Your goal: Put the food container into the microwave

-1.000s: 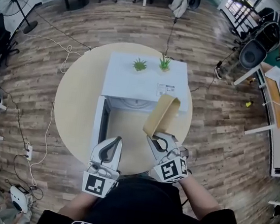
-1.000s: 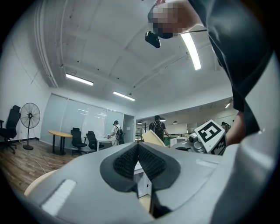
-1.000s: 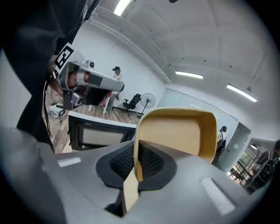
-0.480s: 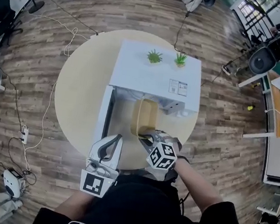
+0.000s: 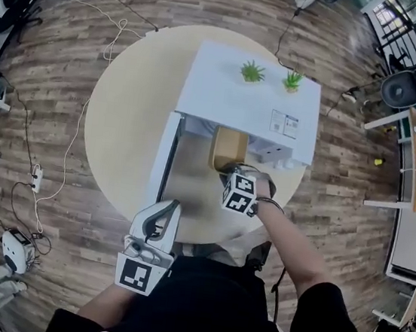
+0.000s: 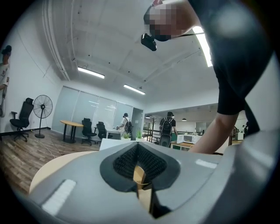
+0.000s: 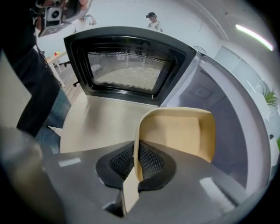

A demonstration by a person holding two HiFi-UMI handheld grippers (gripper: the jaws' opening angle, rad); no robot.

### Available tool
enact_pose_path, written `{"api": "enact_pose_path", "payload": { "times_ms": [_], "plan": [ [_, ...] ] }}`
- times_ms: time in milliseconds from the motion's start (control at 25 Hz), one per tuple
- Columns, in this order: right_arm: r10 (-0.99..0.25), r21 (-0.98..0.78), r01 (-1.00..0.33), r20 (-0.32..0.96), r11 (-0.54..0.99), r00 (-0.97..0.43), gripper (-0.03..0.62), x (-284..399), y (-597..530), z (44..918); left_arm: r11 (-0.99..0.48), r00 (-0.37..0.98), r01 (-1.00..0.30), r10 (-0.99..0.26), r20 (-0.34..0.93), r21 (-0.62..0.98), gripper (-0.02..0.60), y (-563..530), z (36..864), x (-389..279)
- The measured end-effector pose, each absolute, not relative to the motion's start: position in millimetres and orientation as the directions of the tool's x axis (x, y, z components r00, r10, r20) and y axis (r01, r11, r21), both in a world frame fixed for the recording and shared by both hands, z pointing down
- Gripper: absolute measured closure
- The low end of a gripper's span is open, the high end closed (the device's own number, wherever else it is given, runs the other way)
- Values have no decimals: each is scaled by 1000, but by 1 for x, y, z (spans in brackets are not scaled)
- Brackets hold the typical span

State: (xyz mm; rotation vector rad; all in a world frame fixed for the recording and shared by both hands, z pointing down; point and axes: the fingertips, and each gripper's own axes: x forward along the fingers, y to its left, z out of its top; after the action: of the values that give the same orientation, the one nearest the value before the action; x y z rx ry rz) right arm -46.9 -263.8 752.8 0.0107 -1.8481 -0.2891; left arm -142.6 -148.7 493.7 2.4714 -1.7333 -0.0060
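Table [image 5: 125, 128]: round, light wood, middle of the frame.
Plants [image 5: 252, 72]: two small green ones, upper middle.
Power strip [image 5: 36, 175]: white, on wood floor, left.

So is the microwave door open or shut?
Open. The microwave door stands out to the side, and the right gripper holds the tan food container at the bare cavity.

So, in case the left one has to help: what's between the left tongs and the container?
Only bare table lies between the left tongs and the container; the head view shows it.
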Motion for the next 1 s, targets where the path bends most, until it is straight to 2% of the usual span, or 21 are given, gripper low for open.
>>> {"api": "enact_pose_path", "payload": {
  "times_ms": [680,1000],
  "plan": [
    [-188,205,77,963,976,-192,582,-66,-351,786,-323,339,-937,-934,117,134,581,-129,520,-150],
    [-303,312,36,940,949,-155,582,-77,-379,789,-324,344,-934,-928,141,148,581,-120,529,-151]
  ]
}}
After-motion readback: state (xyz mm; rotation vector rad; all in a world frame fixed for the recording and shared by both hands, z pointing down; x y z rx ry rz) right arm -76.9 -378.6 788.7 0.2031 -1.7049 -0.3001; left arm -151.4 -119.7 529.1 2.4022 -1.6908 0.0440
